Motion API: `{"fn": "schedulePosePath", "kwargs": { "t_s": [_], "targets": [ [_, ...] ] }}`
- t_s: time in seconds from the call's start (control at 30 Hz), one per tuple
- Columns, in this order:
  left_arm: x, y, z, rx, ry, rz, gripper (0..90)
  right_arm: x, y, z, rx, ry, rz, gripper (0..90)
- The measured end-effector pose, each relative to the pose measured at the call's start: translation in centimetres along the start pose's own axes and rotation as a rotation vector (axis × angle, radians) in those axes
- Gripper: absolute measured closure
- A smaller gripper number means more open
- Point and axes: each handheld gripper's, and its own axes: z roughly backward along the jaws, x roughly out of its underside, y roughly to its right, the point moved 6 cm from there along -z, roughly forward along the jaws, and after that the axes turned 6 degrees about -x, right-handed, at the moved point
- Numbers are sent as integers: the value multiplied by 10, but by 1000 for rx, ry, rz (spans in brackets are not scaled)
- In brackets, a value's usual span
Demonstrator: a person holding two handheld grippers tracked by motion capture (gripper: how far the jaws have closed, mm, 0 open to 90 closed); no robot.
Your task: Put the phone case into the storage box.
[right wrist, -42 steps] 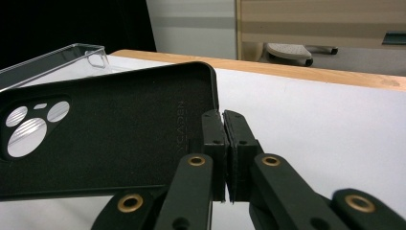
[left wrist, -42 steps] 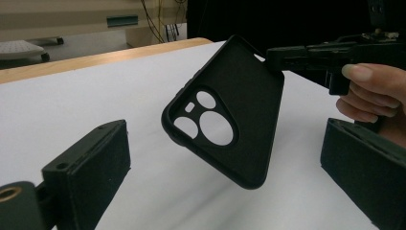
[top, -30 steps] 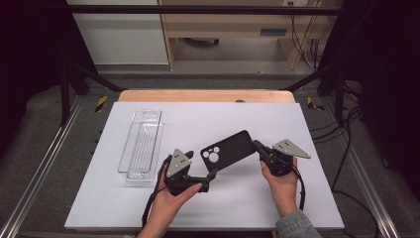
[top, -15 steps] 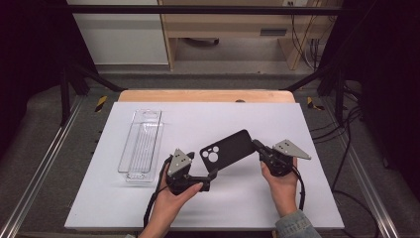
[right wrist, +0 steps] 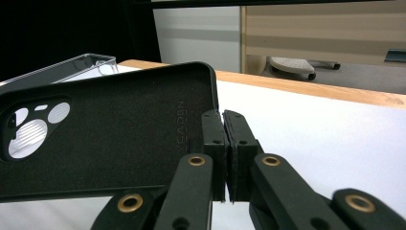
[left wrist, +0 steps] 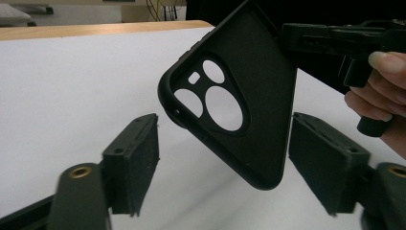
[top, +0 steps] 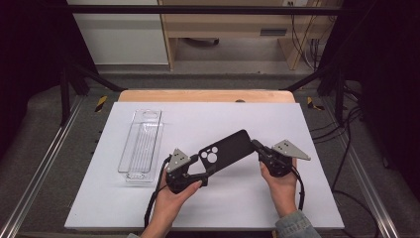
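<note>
A black phone case (top: 228, 148) with round camera cut-outs hangs tilted above the white sheet. My right gripper (top: 257, 148) is shut on its far short end; the right gripper view shows the pads of this gripper (right wrist: 225, 143) pinching the case's (right wrist: 110, 139) wall. My left gripper (top: 205, 171) reaches to the camera end. In the left gripper view this gripper (left wrist: 225, 153) has the case (left wrist: 239, 96) between its pads. The jaws have just been closing, but a gap remains on the left side and the right pad (left wrist: 321, 158) sits just beside the case's edge.
A clear plastic tray (top: 141, 146) lies on the left of the white sheet (top: 148, 208). A wooden table edge (top: 205, 95) runs along the back. Metal rails (top: 39, 173) flank both sides, and cables hang at the right.
The left gripper's jaws have drawn closer together around the case's camera end. The right gripper and the case have stayed put.
</note>
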Motion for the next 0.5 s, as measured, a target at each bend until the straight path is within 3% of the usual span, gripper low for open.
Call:
{"fn": "schedulePosePath", "kwargs": {
  "t_s": [0.5],
  "targets": [
    [1,-3,4,-9,-3,49,540,0,-1,0,-1,0,6,885]
  ]
}}
